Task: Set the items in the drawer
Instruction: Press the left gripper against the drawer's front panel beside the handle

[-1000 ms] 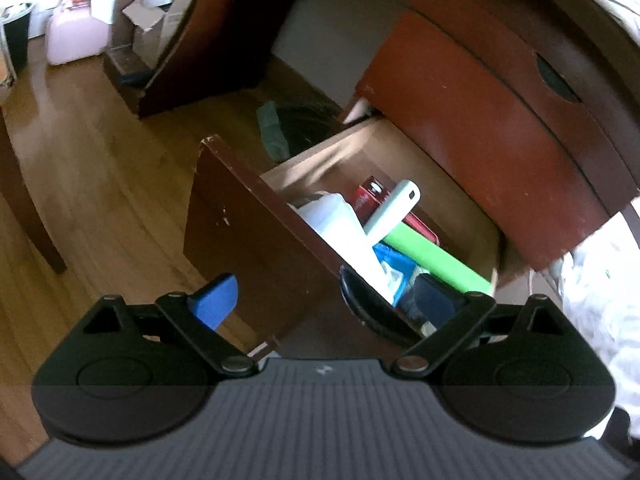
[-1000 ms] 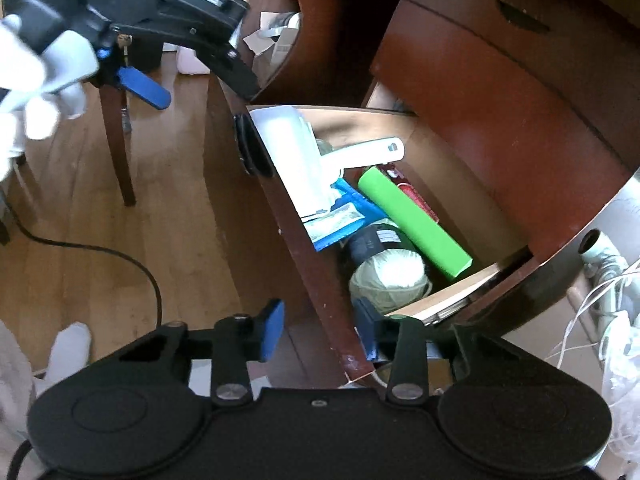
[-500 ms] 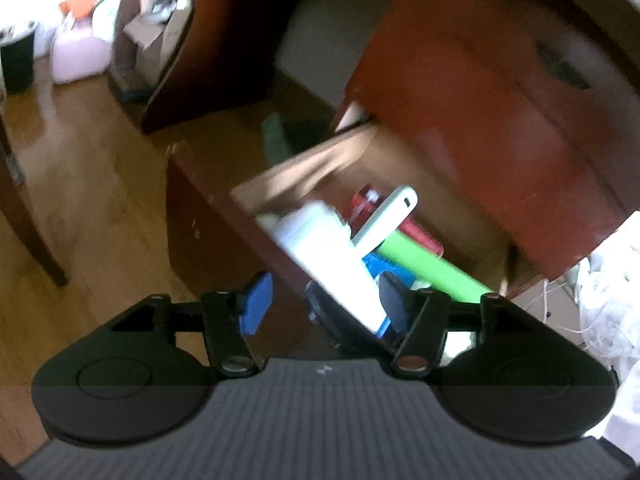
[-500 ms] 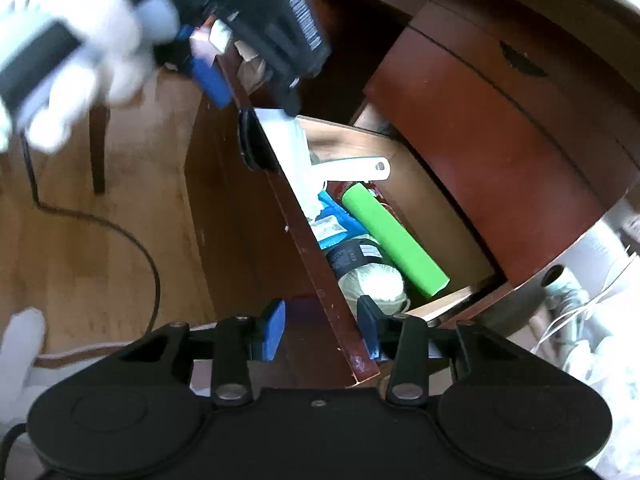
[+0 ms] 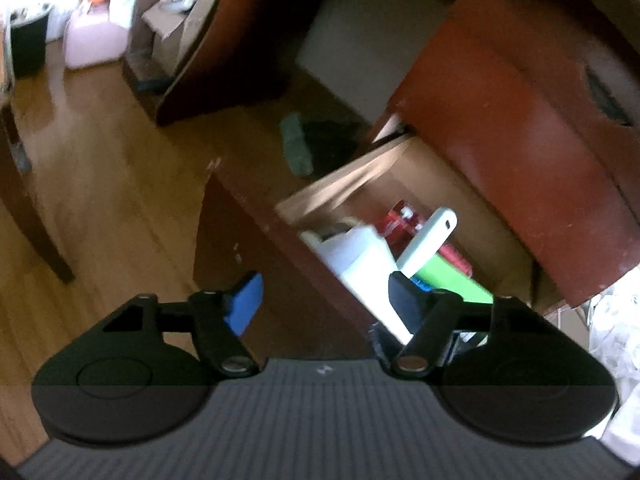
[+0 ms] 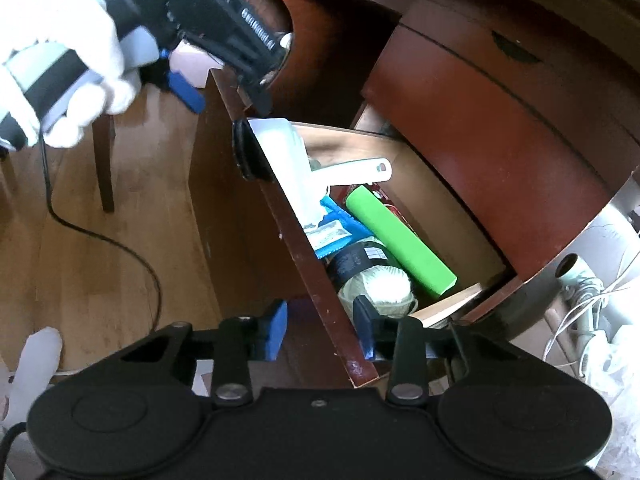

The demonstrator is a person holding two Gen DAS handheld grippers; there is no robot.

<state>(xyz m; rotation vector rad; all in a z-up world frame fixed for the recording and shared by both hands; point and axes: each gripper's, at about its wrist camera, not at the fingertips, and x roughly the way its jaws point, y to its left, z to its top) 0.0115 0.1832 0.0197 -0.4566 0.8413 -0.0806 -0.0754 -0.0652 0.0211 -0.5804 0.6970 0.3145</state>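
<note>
The wooden drawer (image 6: 304, 248) stands open, its dark front panel (image 5: 264, 264) facing the floor side. Inside lie a white lint roller (image 6: 344, 174), a green roll (image 6: 400, 244), a ball of pale yarn (image 6: 380, 288), a blue packet (image 6: 340, 228) and a red item (image 5: 400, 224). My right gripper (image 6: 320, 330) straddles the near end of the drawer front, one finger on each side, jaws apart. My left gripper (image 5: 326, 300) is open and straddles the front panel's top edge near the far end; it also shows in the right wrist view (image 6: 224, 84).
A red-brown cabinet front (image 6: 500, 128) overhangs the drawer. A wooden floor (image 6: 100, 248) with a black cable (image 6: 120, 248) lies left. A chair leg (image 6: 104, 164) stands on it. White cloth and cables (image 6: 600, 320) lie at the right.
My left gripper has narrowed its jaws and shifted along the drawer front, away from its round knob. The drawer front has shifted in both views. My right gripper stays astride the panel.
</note>
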